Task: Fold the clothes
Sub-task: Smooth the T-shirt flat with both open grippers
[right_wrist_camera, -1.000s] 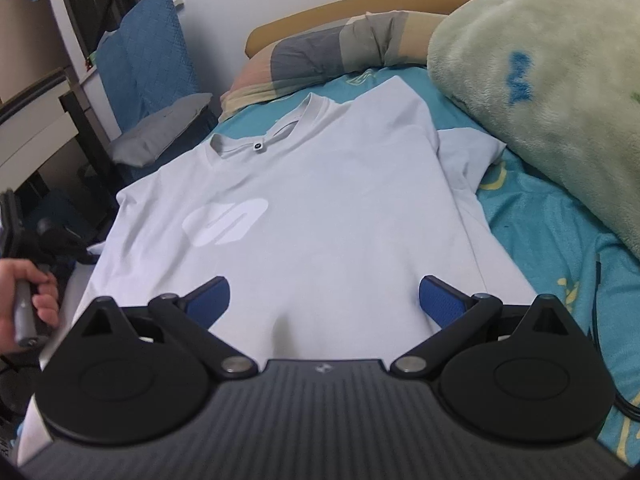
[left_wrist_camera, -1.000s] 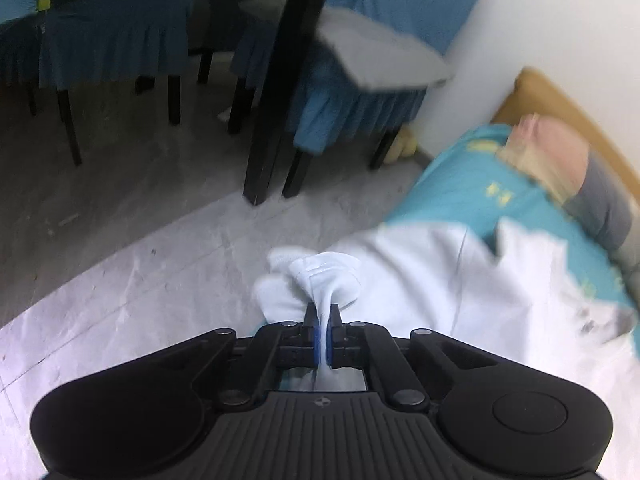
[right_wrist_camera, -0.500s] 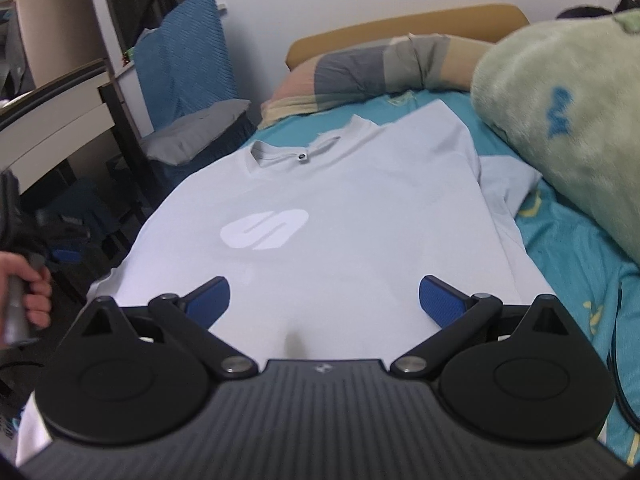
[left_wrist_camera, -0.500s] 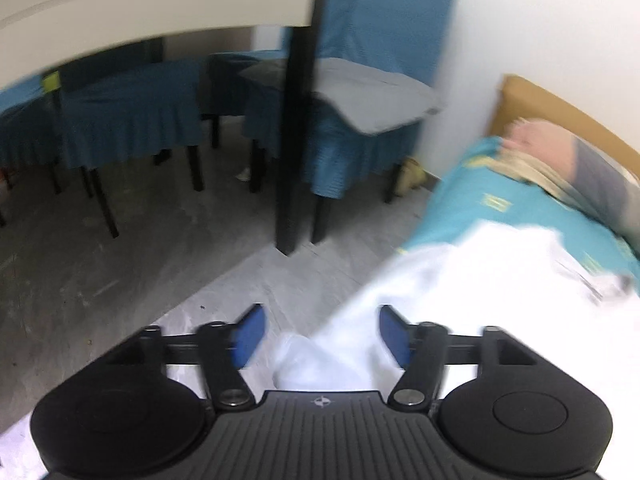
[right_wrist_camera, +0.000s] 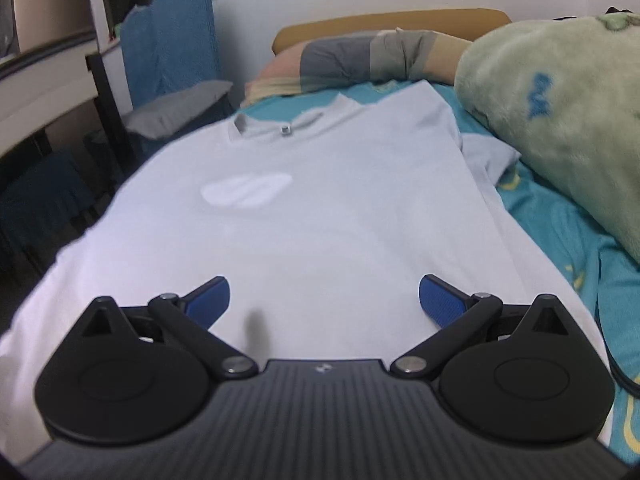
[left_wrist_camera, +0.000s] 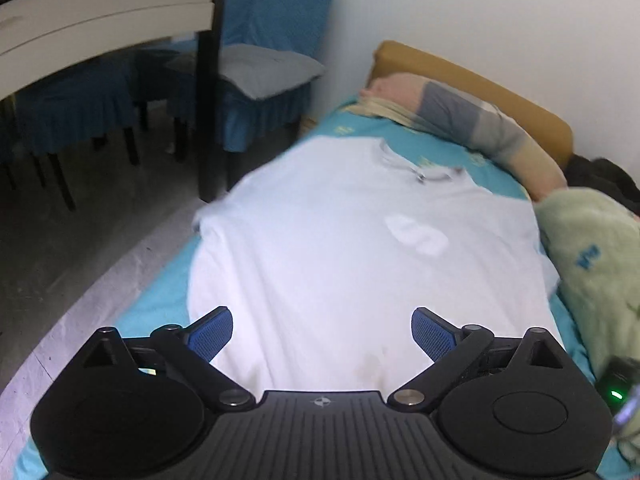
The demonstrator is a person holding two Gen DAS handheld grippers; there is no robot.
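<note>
A white T-shirt lies spread face up on the bed, collar toward the pillow, with a white logo on its chest. It also shows in the right wrist view; its right sleeve lies crumpled beside the blanket. My left gripper is open and empty above the shirt's lower hem. My right gripper is open and empty above the hem as well.
A teal sheet covers the bed. A green fleece blanket is heaped along the right. A striped pillow lies at the headboard. A table and blue-covered chairs stand on the floor to the left.
My left gripper let go of the shirt's bunched corner, opened, and swung from the floor side to face the spread shirt. My right gripper stayed open and shifted slightly.
</note>
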